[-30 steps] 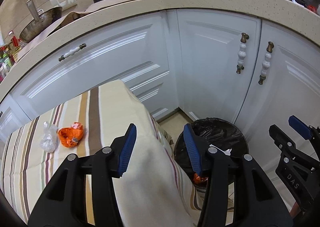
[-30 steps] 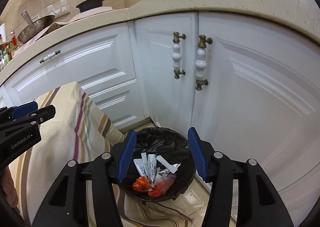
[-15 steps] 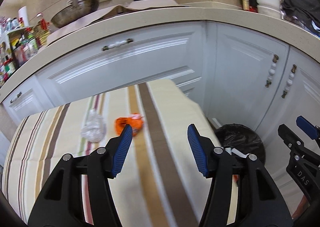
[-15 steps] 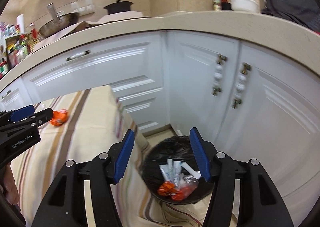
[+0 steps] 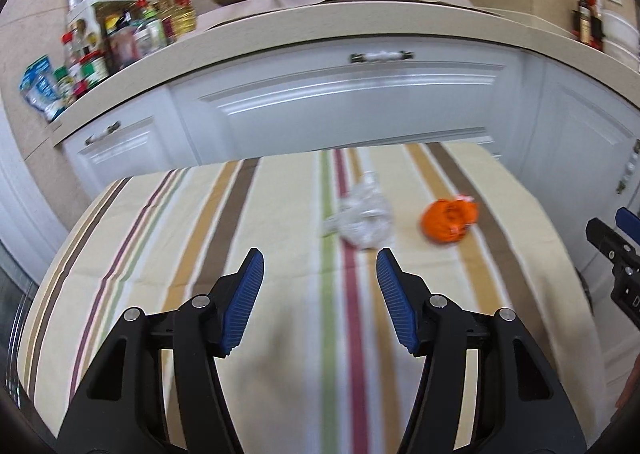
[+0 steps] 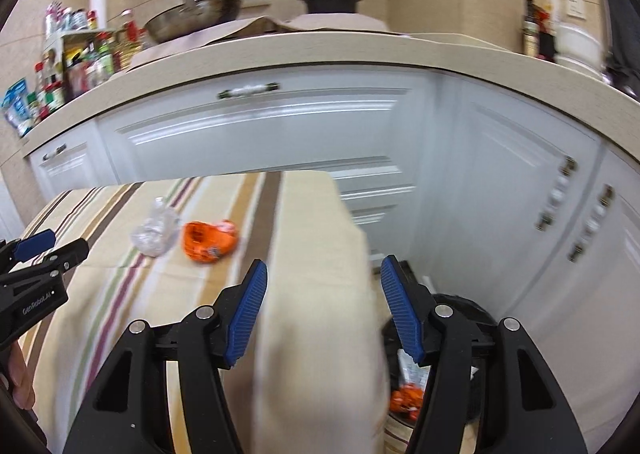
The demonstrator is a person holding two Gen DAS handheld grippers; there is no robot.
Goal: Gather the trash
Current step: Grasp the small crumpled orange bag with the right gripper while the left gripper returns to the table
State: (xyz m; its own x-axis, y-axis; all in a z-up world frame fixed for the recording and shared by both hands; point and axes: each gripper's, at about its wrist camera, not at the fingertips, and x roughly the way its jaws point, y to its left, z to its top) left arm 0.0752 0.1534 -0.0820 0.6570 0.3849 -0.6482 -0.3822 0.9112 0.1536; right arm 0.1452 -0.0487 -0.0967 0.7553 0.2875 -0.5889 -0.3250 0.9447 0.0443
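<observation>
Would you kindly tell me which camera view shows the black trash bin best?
The right wrist view. There the trash bin shows at lower right beside the draped tablecloth, with wrappers inside, though the right gripper's fingers cover part. The left wrist view shows nothing clearly recognisable as the bin.

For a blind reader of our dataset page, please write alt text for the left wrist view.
The open left gripper, holding nothing, points at a striped tablecloth where a clear plastic wad and an orange wrapper lie side by side. White cabinets stand behind, and the right gripper shows at the right edge.
</observation>
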